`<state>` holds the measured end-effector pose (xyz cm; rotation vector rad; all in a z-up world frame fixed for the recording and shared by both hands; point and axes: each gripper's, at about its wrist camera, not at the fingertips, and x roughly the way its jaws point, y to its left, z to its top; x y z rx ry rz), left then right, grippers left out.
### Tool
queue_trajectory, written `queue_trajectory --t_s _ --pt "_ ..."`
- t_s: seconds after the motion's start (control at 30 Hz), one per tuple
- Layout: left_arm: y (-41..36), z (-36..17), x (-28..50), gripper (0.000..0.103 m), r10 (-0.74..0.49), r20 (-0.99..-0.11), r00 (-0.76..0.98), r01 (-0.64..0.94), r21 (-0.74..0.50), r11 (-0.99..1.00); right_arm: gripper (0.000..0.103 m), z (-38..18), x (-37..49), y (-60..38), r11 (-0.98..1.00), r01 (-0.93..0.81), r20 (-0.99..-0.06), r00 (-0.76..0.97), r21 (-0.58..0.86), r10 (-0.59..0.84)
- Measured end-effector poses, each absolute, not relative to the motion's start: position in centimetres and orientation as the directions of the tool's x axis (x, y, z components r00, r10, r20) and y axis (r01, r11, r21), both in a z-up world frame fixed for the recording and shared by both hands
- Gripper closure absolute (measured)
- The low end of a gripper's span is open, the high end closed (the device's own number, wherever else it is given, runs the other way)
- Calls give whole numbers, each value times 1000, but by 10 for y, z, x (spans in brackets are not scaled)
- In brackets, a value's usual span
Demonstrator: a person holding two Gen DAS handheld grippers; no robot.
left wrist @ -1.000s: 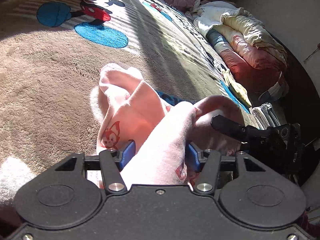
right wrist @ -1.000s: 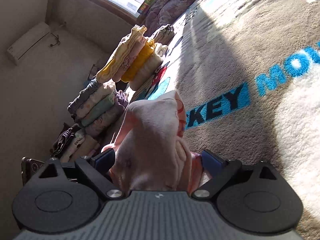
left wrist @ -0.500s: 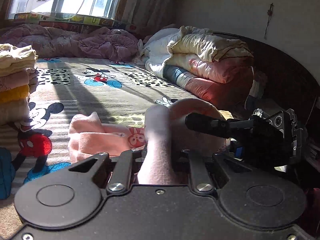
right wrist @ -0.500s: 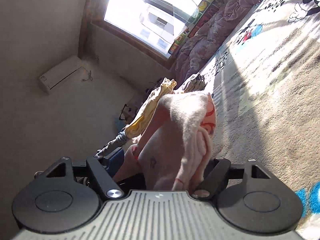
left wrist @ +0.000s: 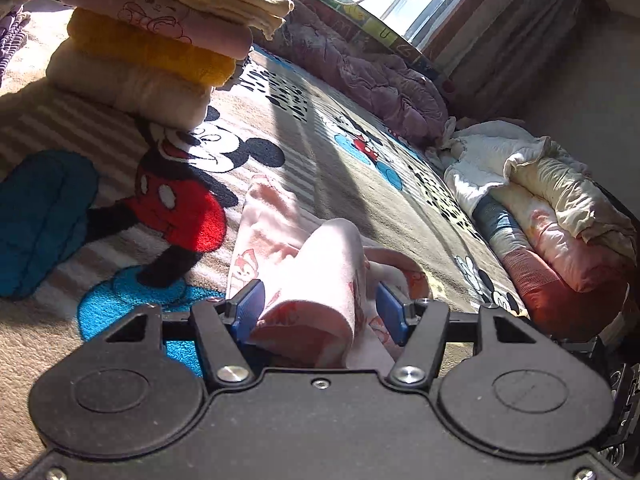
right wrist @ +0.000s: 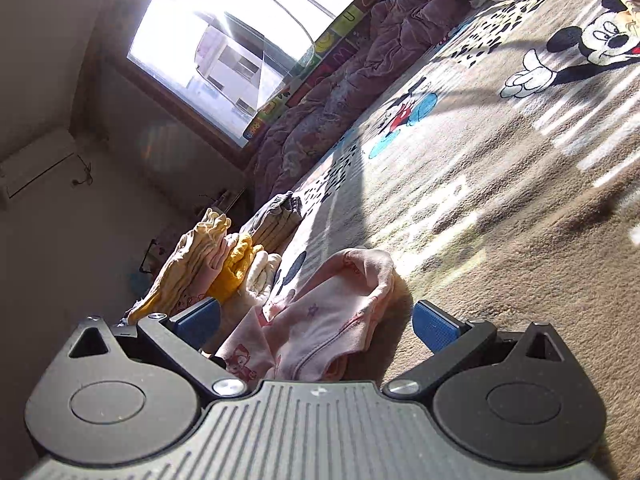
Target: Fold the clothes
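Observation:
A pink garment (left wrist: 276,224) printed with small orange foxes lies crumpled on the Mickey Mouse blanket (left wrist: 360,168). One fold of it rises between the blue pads of my left gripper (left wrist: 319,308). Those jaws are opening, and a gap shows between the fold and the right pad. In the right wrist view the same pink garment (right wrist: 340,300) rests on the blanket (right wrist: 500,220). My right gripper (right wrist: 316,324) is opening wide around it, and neither pad touches the cloth.
A stack of folded clothes (left wrist: 152,40) in cream, pink and yellow stands at the upper left, also seen as the stack (right wrist: 224,264) left of the garment. A purple quilt (left wrist: 384,84) lies under the window. Rolled bedding (left wrist: 552,216) lines the right side.
Both grippers have swung round toward the folded stack and opened. The garment, held up in both half a second ago, has sagged onto the blanket.

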<state>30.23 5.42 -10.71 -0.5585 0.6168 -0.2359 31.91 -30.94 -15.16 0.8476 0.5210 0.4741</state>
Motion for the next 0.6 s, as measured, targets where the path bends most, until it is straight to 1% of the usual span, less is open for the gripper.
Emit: queue_trajectory --t_s 0.13,0.23,0.33,0.4,0.47,0.5,0.53,0.57,0.6 --pt "50 -103 285 40 -353 -536 767 5 -545 839 5 -156 325 -298 598 -162 -296 750 785 591" --pt "47 -110 284 40 -405 -563 721 -9 -592 806 9 -160 333 -297 591 -148 -303 745 793 594" --pt "36 -121 288 40 -479 -555 680 11 -646 763 20 -163 342 -296 578 -146 -308 728 803 613" --pt "27 -127 291 40 -486 -568 664 7 -645 764 31 -165 347 -294 568 -150 -310 711 809 631" --pt "22 -129 290 40 -480 -566 670 13 -638 770 38 -166 352 -292 558 -155 -313 694 815 649" --pt "21 -129 290 39 -479 -564 673 10 -640 768 43 -167 353 -291 567 -147 -324 694 810 643" --pt "21 -130 290 36 -480 -561 674 9 -644 765 47 -167 354 -291 580 -137 -339 696 803 634" --pt "20 -131 291 33 -482 -557 676 9 -648 762 53 -168 355 -290 589 -131 -349 696 798 628" --pt "18 -132 291 32 -481 -554 679 7 -650 760 55 -169 356 -290 589 -131 -350 695 797 628"
